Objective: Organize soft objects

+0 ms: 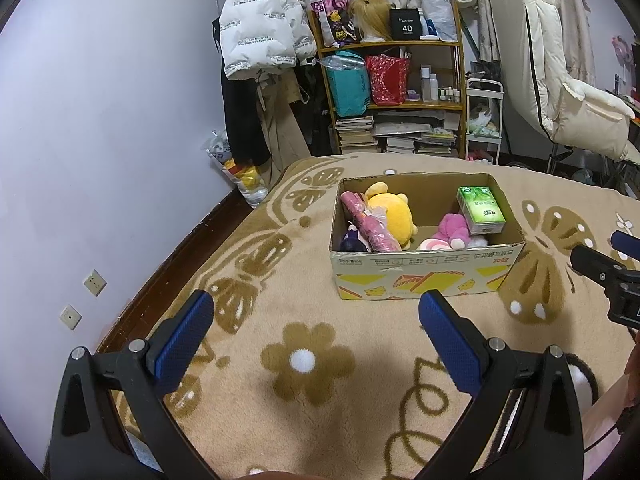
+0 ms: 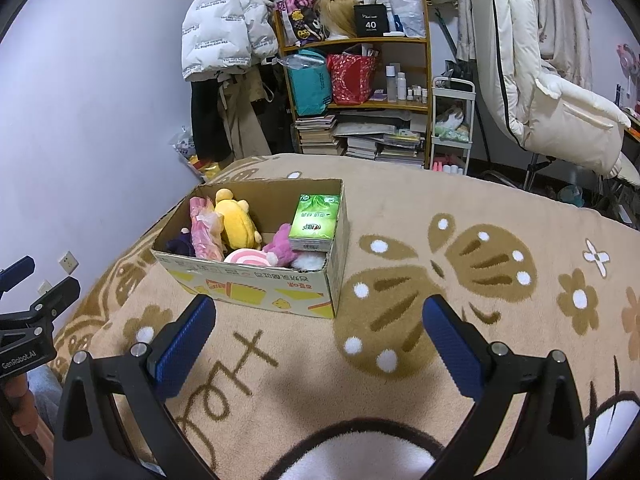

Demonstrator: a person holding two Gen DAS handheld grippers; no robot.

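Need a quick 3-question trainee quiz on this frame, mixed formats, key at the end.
1. True or false: the left gripper holds a toy.
2. The green tissue pack sits in the cardboard box at the end nearer which gripper? A) left B) right
3. Fill in: the plush beside the pink wrapped bundle is ____ in colour.

Key: 1 false, its fingers are apart and empty; 2 B; 3 yellow.

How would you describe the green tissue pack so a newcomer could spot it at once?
On the tan blanket sits an open cardboard box. The tissue pack leans in its right end, above a pink plush. It is the only green, flat-sided item there; everything beside it is a soft toy or pink wrapping.
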